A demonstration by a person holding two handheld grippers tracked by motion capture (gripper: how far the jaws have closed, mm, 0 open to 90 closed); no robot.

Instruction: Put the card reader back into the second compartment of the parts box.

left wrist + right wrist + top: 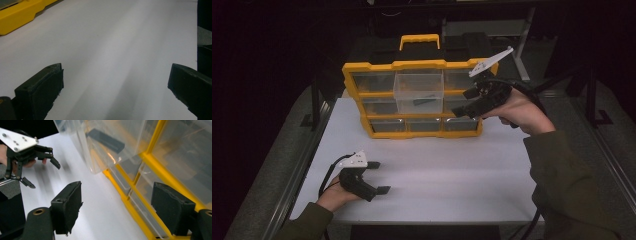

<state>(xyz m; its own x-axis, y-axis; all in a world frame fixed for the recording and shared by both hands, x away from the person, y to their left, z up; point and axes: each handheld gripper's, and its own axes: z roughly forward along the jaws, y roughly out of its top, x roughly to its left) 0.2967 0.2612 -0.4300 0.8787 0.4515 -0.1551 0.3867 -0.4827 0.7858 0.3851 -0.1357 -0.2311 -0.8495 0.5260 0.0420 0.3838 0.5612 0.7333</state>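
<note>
One organizer (412,65), perhaps nine drawers (418,92).

Hard to make out

The dark piece (422,100) inside the pulled-out clear drawer (418,93) is too blurred to identify; the yellow organizer (15,13) is cut off by the left gripper view's edge.

- High view: dim and grainy, the surroundings near black; the white counter (437,175) is the brightest area.
- Left gripper view: soft grey shadow bands cross the counter toward 6 o'clock; the near jaws are blurred.
- Right gripper view: glare glints on the clear drawer (105,147), with motion blur at 9 o'clock.
</note>
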